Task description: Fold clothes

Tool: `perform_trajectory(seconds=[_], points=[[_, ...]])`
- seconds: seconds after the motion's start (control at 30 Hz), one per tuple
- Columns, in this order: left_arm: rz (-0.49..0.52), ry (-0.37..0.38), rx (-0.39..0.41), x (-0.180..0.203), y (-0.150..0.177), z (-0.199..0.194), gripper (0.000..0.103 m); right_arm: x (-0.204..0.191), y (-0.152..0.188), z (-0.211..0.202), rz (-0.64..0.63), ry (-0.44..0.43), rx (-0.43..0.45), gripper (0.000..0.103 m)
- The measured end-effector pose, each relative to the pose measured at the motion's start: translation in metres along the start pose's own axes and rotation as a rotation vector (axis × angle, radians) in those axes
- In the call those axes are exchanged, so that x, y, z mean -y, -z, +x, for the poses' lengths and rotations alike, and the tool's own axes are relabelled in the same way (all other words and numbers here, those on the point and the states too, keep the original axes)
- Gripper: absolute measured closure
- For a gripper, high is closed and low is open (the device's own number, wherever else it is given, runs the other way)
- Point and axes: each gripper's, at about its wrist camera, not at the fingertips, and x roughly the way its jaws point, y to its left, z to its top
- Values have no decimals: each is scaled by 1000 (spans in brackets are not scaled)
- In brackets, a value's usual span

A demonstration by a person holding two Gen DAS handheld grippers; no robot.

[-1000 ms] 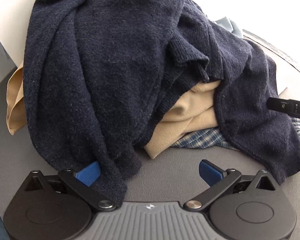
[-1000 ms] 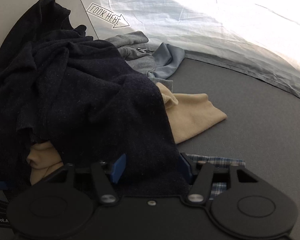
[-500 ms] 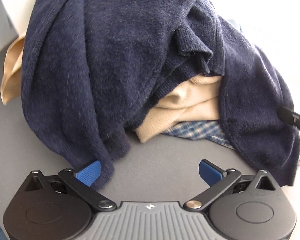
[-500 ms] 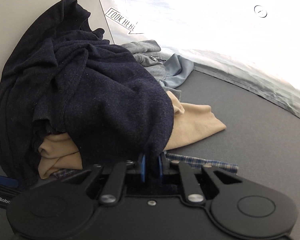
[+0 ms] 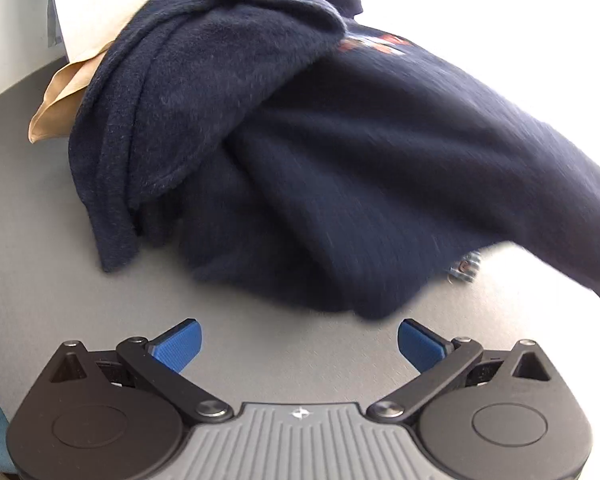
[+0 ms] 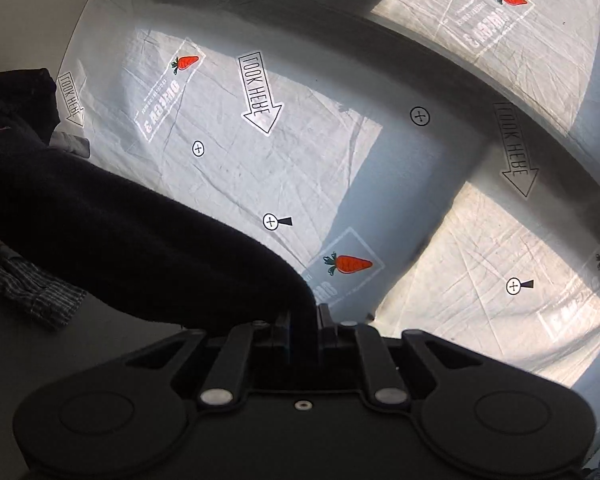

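Navy sweater [image 6: 140, 240] pinched in right claw [image 6: 303, 322], stretched leftward.

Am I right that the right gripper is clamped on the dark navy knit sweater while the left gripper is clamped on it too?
Not quite. The left wrist view shows the left gripper open and empty, short of the dark navy knit sweater. The right gripper is indeed clamped on it.
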Motion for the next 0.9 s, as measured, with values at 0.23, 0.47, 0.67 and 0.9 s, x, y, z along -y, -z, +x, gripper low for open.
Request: perform_trajectory(seconds=[0.23, 0.47, 0.67, 0.9], points=[[92, 80, -18, 65, 71, -45, 0, 158, 130, -28, 133, 367, -340, 91], [199, 148, -79, 112, 129, -63, 0, 212, 225, -39, 383, 314, -699, 75], [190, 127, -99, 109, 118, -45, 0, 168, 186, -36, 460, 179, -592, 51], [150, 88, -96, 78, 78, -21, 0, 88, 118, 19, 471, -185, -488, 52]])
